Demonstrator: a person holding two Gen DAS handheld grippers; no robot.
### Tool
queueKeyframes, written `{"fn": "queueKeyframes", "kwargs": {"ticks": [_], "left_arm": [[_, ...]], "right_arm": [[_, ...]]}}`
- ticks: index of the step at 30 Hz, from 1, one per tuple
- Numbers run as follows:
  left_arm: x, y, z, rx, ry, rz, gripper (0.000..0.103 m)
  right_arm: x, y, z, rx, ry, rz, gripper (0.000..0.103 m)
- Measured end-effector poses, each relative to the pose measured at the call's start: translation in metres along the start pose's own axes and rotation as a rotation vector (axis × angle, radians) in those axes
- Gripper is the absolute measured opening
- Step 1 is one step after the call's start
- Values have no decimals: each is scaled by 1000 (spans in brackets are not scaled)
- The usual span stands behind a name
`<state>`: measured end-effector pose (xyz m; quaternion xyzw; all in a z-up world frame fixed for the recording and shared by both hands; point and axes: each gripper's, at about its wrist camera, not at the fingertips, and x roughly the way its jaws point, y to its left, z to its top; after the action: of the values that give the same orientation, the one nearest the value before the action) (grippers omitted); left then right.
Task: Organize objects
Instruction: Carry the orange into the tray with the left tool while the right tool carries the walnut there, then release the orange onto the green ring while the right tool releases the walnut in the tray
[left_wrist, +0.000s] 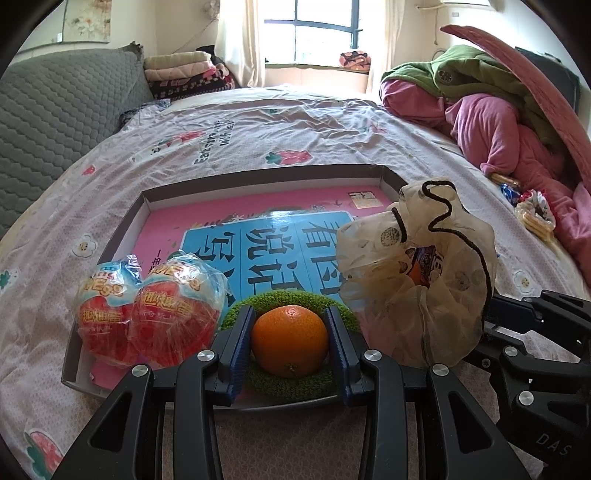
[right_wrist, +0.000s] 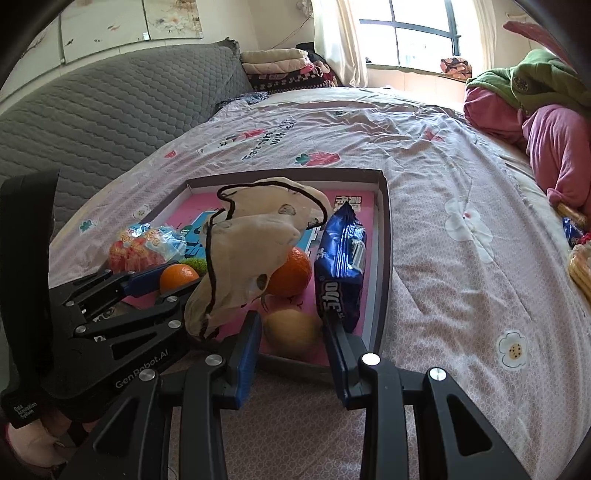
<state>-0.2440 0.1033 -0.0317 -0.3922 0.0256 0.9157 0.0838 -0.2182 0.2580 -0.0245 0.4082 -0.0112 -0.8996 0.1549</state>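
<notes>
Your left hand-held gripper (left_wrist: 290, 345) brackets the orange (left_wrist: 290, 346) on the green scrubber (left_wrist: 291, 384) — contact unclear. Your right hand-held gripper (right_wrist: 293, 334) stands spread around a yellowish fruit (right_wrist: 291, 332) in the tray (right_wrist: 384, 258) on the bed (right_wrist: 443, 206).

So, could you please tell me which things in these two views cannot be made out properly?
- Left wrist view: the cream fabric scrunchie with black trim hides the second orange and most of the dark blue snack packet.
- Right wrist view: the scrunchie covers part of that larger orange; the left gripper hides part of the small orange.
- Right wrist view: the yellowish round fruit is blurred, type unclear.
</notes>
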Motion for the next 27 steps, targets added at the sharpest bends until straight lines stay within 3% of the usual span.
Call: {"fn": "queueKeyframes", "kwargs": {"ticks": [13,27], "left_arm": [[-7,2,0,-5,20,-11,41],[-28,4,7,-9,-12,22,50]], "right_arm": [[-10,1,0,15,6,18,35],[-32,-5,5,48,-38,25,35]]}}
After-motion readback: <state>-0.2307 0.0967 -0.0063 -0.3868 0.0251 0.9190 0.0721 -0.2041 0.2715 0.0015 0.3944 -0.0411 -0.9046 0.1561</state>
